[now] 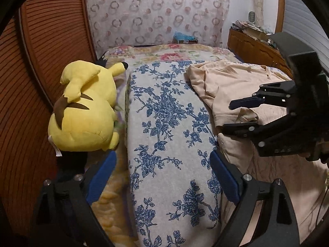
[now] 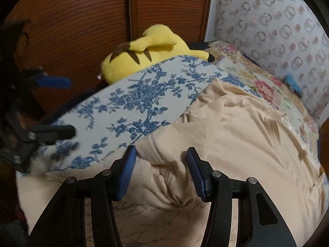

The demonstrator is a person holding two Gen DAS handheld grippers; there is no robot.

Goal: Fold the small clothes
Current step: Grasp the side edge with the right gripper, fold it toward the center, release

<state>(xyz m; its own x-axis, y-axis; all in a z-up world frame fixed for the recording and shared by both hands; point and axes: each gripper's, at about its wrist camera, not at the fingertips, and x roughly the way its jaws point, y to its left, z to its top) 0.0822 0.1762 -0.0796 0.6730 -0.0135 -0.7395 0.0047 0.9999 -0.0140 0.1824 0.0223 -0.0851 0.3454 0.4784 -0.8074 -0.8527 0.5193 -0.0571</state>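
Observation:
A beige T-shirt [image 1: 232, 82] lies rumpled on the bed's right side, partly over a white cloth with blue flowers [image 1: 168, 123]. It also shows in the right wrist view [image 2: 226, 127]. My right gripper [image 2: 161, 162] is open, its jaws either side of a bunched fold of the shirt's near edge, not closed on it. In the left wrist view the right gripper [image 1: 234, 115] reaches in from the right over the shirt's edge. My left gripper [image 1: 163, 166] is open and empty above the blue-flowered cloth [image 2: 131, 103]. It shows blurred at the left in the right wrist view [image 2: 70, 107].
A yellow plush toy [image 1: 84, 111] lies at the bed's left edge against brown slatted wardrobe doors [image 1: 45, 41]. A flowered blanket [image 1: 164, 55] covers the far bed. A patterned curtain [image 1: 156, 10] hangs behind. A wooden cabinet with clutter [image 1: 253, 45] stands at right.

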